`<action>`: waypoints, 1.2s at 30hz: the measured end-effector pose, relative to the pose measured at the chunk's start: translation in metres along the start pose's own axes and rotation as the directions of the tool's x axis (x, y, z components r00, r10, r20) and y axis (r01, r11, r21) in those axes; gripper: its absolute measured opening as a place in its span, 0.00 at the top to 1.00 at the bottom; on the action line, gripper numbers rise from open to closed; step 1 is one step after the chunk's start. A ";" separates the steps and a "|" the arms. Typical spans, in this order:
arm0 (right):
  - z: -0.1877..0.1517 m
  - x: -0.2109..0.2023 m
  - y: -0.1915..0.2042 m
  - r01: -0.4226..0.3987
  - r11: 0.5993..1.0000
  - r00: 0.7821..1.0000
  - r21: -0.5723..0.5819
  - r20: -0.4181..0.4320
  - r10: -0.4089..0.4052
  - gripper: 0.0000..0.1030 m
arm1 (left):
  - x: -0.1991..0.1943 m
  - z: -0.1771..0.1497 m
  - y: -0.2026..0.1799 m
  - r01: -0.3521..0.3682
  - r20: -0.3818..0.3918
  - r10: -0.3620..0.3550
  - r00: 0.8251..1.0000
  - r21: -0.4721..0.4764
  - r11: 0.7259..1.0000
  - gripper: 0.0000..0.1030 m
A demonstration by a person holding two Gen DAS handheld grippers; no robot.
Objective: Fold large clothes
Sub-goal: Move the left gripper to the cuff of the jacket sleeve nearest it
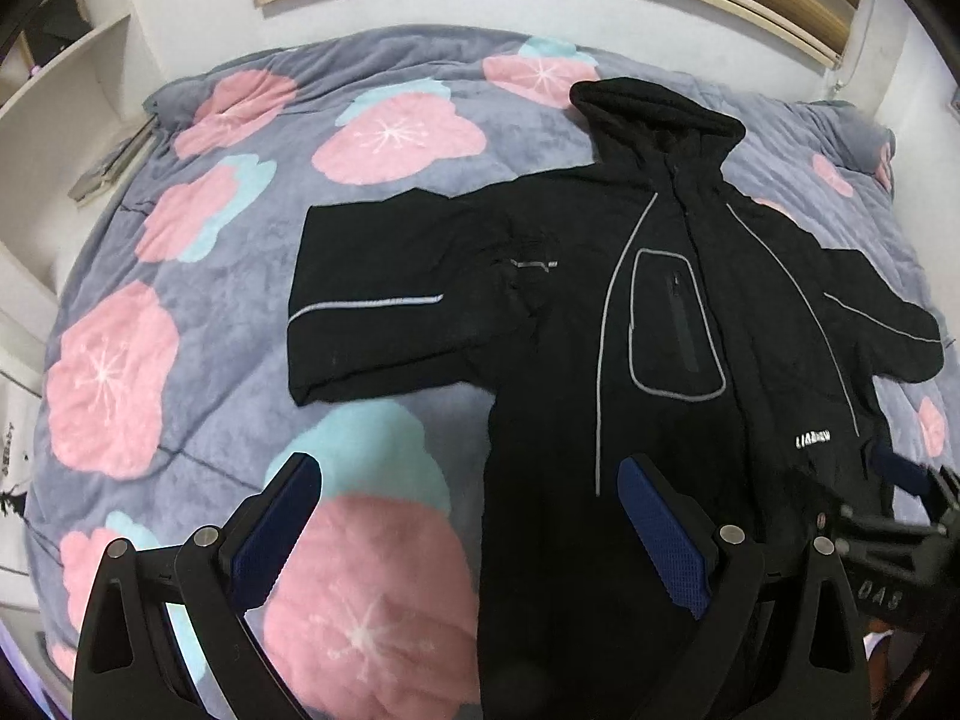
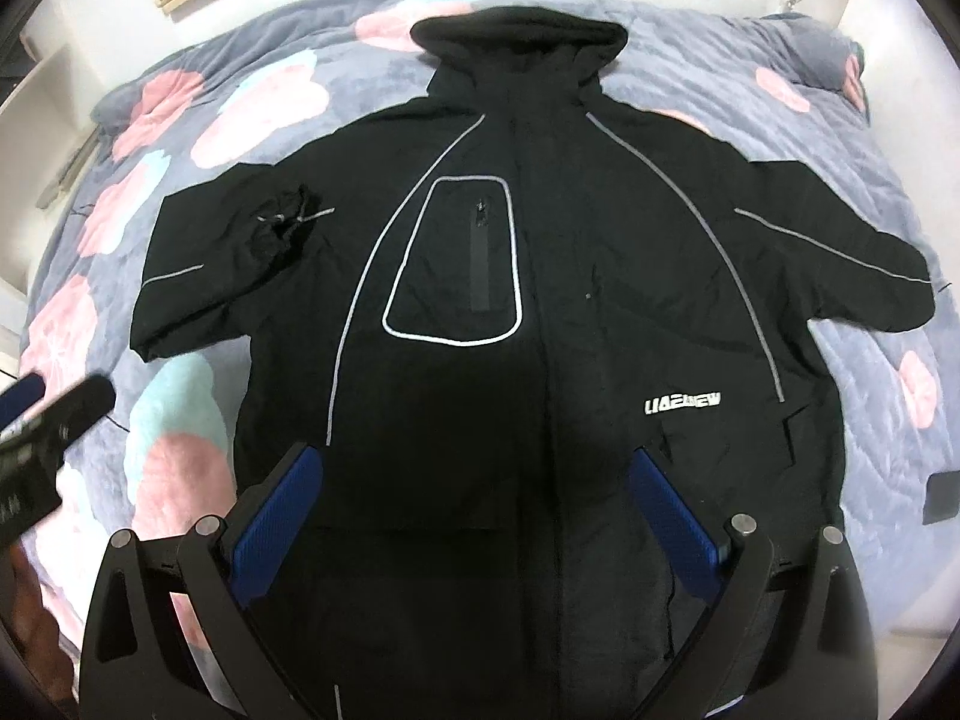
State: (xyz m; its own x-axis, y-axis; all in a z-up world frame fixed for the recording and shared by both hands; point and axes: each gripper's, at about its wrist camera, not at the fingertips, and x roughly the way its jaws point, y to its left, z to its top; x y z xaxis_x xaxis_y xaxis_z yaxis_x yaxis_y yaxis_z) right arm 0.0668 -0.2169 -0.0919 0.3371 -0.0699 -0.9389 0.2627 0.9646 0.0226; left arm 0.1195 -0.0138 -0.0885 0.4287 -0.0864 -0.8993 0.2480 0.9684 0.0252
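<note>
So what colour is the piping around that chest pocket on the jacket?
Light grey, almost silvery, against the black jacket; the chest pocket piping shows best in the right wrist view.

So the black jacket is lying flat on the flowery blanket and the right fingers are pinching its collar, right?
Not quite. The black jacket does lie flat on the flowery blanket, but the right gripper is pinching nothing. In the right wrist view its blue fingers are spread wide over the jacket's lower part, far from the collar.
</note>
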 end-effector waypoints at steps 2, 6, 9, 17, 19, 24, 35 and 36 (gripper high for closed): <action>0.002 0.003 0.000 -0.028 1.000 1.000 0.005 0.004 0.028 0.00 | 0.008 0.007 -0.001 0.024 0.005 -0.024 1.000 0.006 1.000 0.03; 0.006 0.011 0.002 -0.031 1.000 0.999 -0.001 -0.013 0.031 0.00 | 0.021 0.021 0.000 0.009 0.003 -0.009 1.000 0.006 1.000 0.03; 0.007 0.018 0.001 -0.039 0.999 0.998 0.009 -0.041 0.039 0.00 | 0.027 0.029 -0.001 -0.011 0.004 0.011 1.000 0.008 1.000 0.04; 0.013 0.030 -0.003 -0.052 0.998 0.997 0.026 -0.054 0.053 0.00 | 0.035 0.038 -0.006 -0.033 0.003 0.033 0.999 0.016 0.999 0.03; 0.015 0.032 -0.003 -0.054 0.998 0.997 0.022 -0.058 0.055 0.00 | 0.039 0.040 -0.007 -0.037 0.002 0.037 0.999 0.025 0.999 0.03; 0.016 0.038 -0.003 -0.057 0.998 0.997 0.016 -0.057 0.058 0.00 | 0.051 0.047 -0.009 -0.049 0.004 0.049 0.999 0.042 0.998 0.03; 0.019 0.062 -0.005 -0.057 0.998 0.993 0.013 -0.104 0.059 0.00 | 0.127 0.071 -0.002 0.042 0.047 -0.044 0.998 0.030 0.999 0.03; 0.019 0.063 -0.004 -0.060 0.998 0.992 0.015 -0.107 0.062 0.00 | 0.132 0.073 -0.003 0.044 0.046 -0.046 0.998 0.037 0.998 0.04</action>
State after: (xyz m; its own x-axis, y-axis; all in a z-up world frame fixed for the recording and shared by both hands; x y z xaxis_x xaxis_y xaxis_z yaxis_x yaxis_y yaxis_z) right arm 0.1042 -0.2304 -0.1451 0.2538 0.0175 -0.9671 0.2553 0.9632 0.0844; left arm 0.2383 -0.0452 -0.1755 0.4565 -0.1416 -0.8784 0.2987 0.9543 0.0013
